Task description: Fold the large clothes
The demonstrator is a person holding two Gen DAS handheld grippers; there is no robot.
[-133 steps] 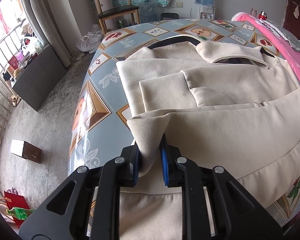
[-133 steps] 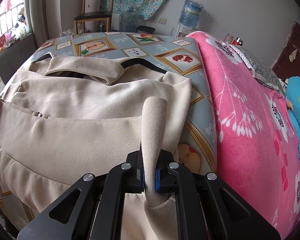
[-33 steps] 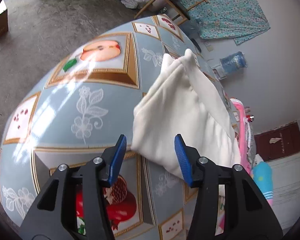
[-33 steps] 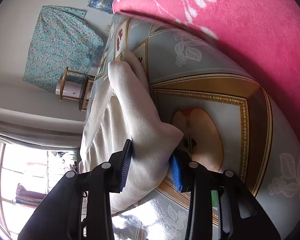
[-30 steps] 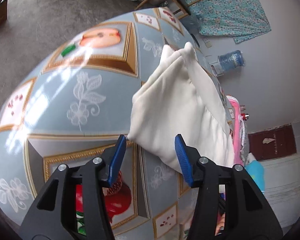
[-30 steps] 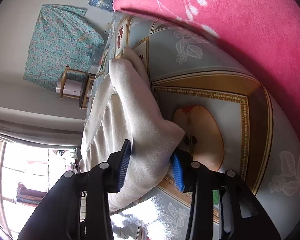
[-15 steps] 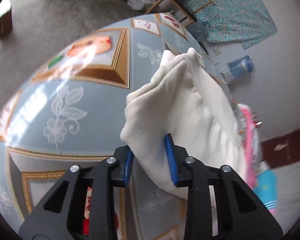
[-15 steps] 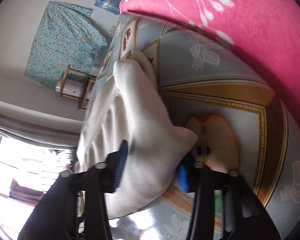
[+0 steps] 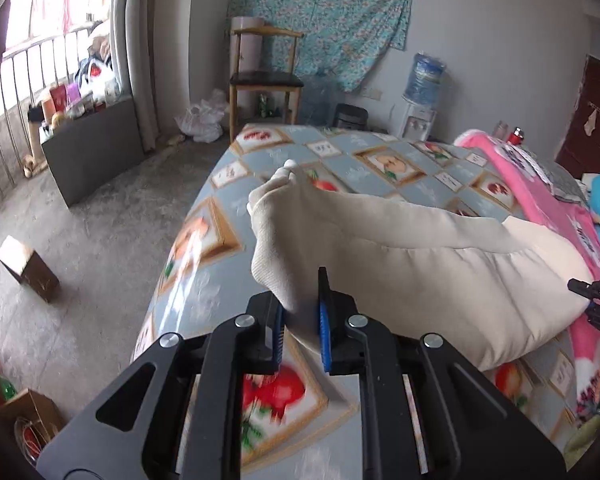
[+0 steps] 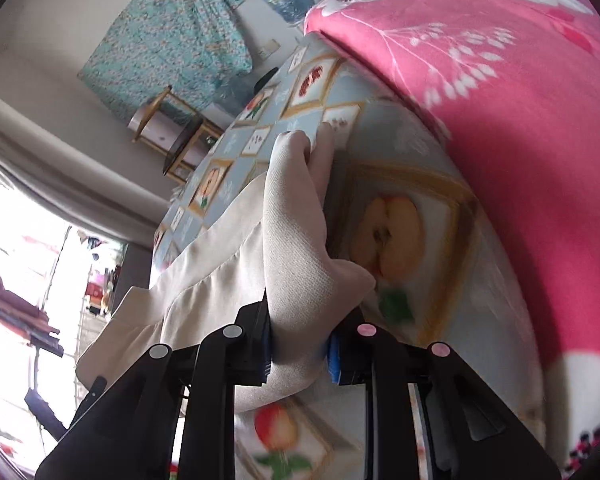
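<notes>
Tools both closing — left tool (image 9: 301,314) and right tool (image 10: 300,346) pinch soft, ribbed cream garment (image 9: 420,256).

1. Two hand-held grippers in play: the left hand-held gripper (image 9: 302,320) and the right hand-held gripper (image 10: 300,344), jaws closing, cloth between each pair.
2. One cream garment (image 9: 420,264), bunched up on the bed.
3. One bed (image 9: 384,168), under a fruit-print sheet.
4. One pink blanket (image 10: 500,100) along its side.
5. One wooden chair (image 9: 265,80) by the wall.
6. One water jug (image 9: 426,78) on its dispenser.
7. One small box (image 9: 28,268) on the floor.
</notes>
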